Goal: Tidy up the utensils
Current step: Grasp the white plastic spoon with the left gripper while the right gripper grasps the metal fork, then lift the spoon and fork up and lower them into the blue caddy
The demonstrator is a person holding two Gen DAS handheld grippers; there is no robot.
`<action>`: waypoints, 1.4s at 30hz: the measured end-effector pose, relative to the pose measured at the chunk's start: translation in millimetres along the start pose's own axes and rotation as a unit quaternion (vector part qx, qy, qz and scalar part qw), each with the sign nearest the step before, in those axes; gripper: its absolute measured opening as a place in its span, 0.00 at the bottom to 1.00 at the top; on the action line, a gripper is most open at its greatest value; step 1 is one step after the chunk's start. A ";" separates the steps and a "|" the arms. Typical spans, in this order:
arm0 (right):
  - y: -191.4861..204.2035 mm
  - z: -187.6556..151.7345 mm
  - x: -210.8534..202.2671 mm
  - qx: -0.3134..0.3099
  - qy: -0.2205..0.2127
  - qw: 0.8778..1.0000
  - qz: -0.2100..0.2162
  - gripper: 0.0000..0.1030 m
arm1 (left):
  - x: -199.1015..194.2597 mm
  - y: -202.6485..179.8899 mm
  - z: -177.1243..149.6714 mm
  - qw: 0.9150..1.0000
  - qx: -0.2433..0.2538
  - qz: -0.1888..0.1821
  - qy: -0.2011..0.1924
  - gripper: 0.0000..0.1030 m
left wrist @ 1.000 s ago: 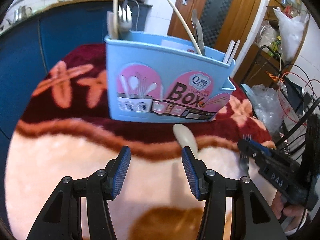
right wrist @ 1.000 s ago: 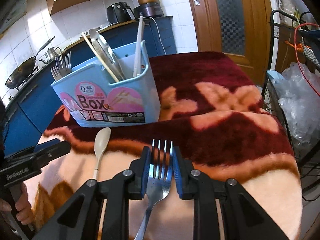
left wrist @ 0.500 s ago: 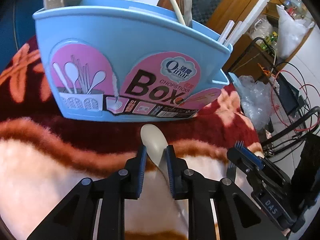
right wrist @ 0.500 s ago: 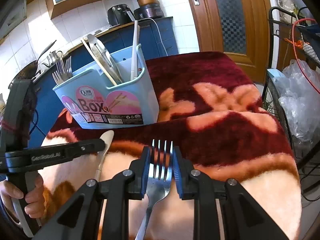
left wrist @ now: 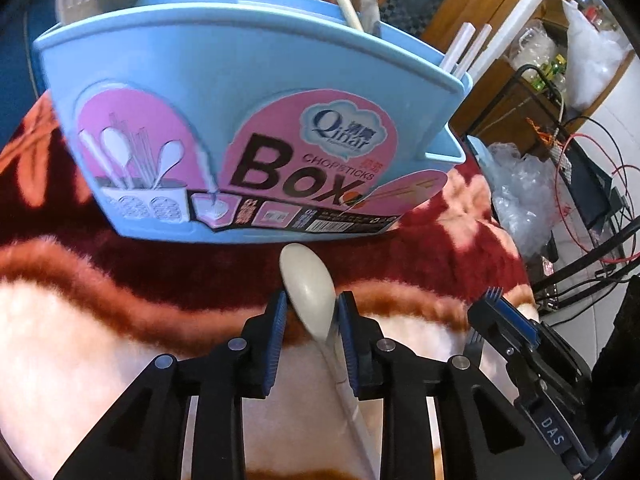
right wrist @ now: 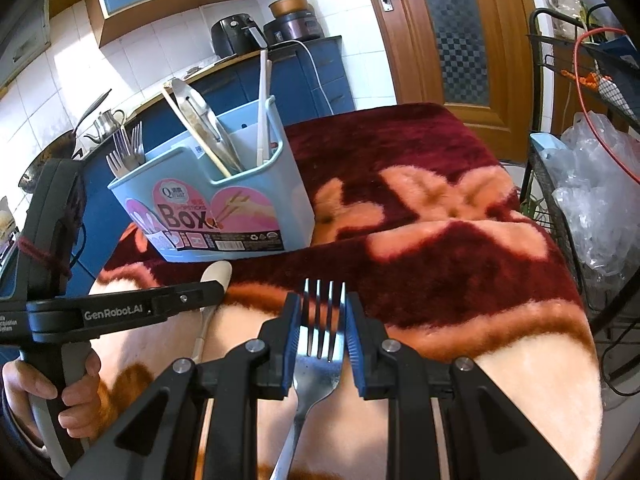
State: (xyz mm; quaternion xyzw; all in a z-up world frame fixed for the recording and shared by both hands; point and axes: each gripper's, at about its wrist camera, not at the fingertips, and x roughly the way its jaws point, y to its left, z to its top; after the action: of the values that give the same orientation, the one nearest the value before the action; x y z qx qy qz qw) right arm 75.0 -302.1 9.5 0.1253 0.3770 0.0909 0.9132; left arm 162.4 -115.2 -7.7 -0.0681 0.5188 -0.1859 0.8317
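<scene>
- Left wrist view: left gripper [left wrist: 310,322] straddles a cream spoon [left wrist: 310,296] lying on the fleece blanket [left wrist: 80,360]. Its jaws are opening a little, the spoon's bowl between them; the right pad looks to touch the bowl, a thin gap shows at the left pad.
- Spoon bowl points to 12 o'clock, just short of the blue utensil box [left wrist: 224,120]; the handle runs back toward 6 o'clock under the gripper.
- Right wrist view: right gripper [right wrist: 322,332] has its pads pressed on the head of a metal fork [right wrist: 318,360], tines toward 12 o'clock, handle trailing to 6 o'clock over the blanket.
- Progress, judged: well along. Most utensils already stand in the box; spoon and fork are the only loose pieces seen, neither yet clearly raised.
- Left to do: lift both, drop each into a fitting compartment.
- Box contents: forks [right wrist: 126,152] in the 9 o'clock compartment; a long cream utensil and metal tongs [right wrist: 200,128] in the middle; white chopsticks [right wrist: 264,104] in the 3 o'clock end.
- Box stands upright on the dark red part of the blanket.
</scene>
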 end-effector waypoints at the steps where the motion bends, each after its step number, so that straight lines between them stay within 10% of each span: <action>1: -0.5 -0.1 0.0 0.002 0.000 1.000 0.001 0.24 | 0.4 -0.3 0.4 1.000 0.003 -0.001 -0.002 0.26; 6: -1.7 -1.1 -2.0 0.007 -0.001 1.000 0.008 0.24 | -3.9 3.7 -5.2 0.999 -0.008 -0.027 -0.017 0.07; 25: 5.4 -3.9 -30.1 0.009 -0.049 0.997 0.061 0.02 | -95.6 8.8 -41.2 0.984 0.026 0.000 -0.177 0.07; 32: -1.5 -4.6 -23.0 0.005 -0.010 0.999 0.045 0.26 | -110.3 12.8 -50.4 0.980 0.037 0.019 -0.195 0.07; 42: -19.4 -7.3 10.1 0.019 0.054 0.997 0.053 0.30 | -118.3 26.0 -57.2 0.979 0.028 0.024 -0.199 0.07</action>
State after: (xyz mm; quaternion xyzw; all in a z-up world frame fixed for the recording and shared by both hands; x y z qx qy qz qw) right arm 78.3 -316.8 -8.0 0.1572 0.4205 0.1387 0.8827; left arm 71.3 -41.8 57.5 -0.0679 0.3389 -0.1626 0.9242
